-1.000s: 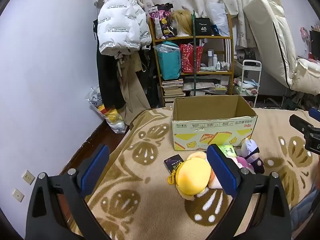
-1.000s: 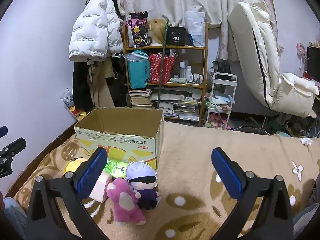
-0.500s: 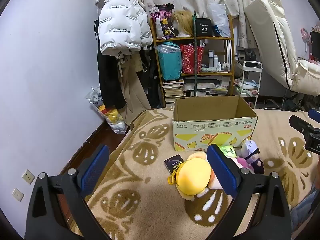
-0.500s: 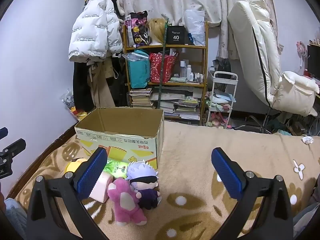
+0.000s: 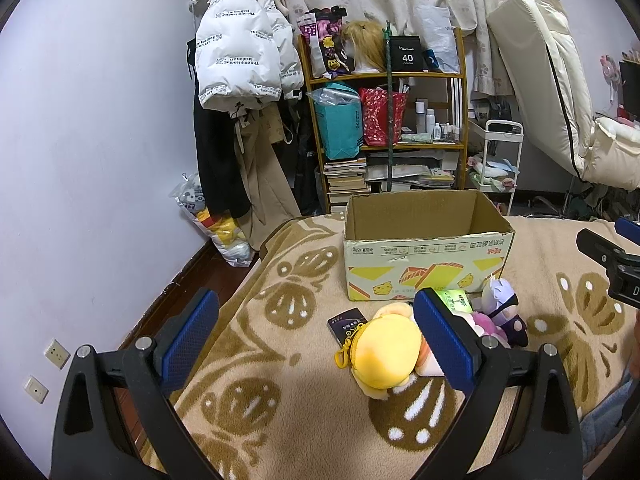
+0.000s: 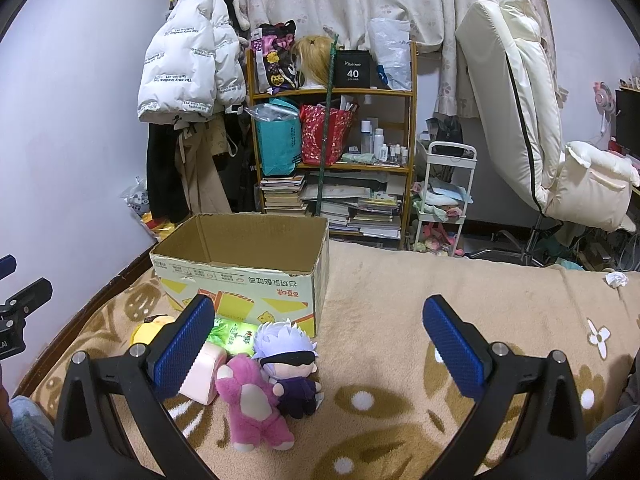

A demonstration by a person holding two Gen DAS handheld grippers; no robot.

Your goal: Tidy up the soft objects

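An open empty cardboard box (image 5: 426, 256) (image 6: 244, 276) stands on a beige patterned blanket (image 5: 280, 380). In front of it lie a yellow round plush (image 5: 386, 354), a pink plush (image 6: 252, 400), a white-haired doll in dark clothes (image 6: 290, 356), a pink-white block (image 6: 204, 372) and a green packet (image 6: 234, 334). My left gripper (image 5: 316, 340) is open and empty, above the blanket with the yellow plush by its right finger. My right gripper (image 6: 320, 352) is open and empty, above the pink plush and the doll.
A small dark card box (image 5: 347, 324) lies left of the yellow plush. Behind the bed stand a cluttered shelf (image 6: 332, 152), hanging coats (image 5: 236, 80), a white cart (image 6: 444, 200) and a cream chair (image 6: 528, 120). The blanket's left edge drops to the floor (image 5: 192, 276).
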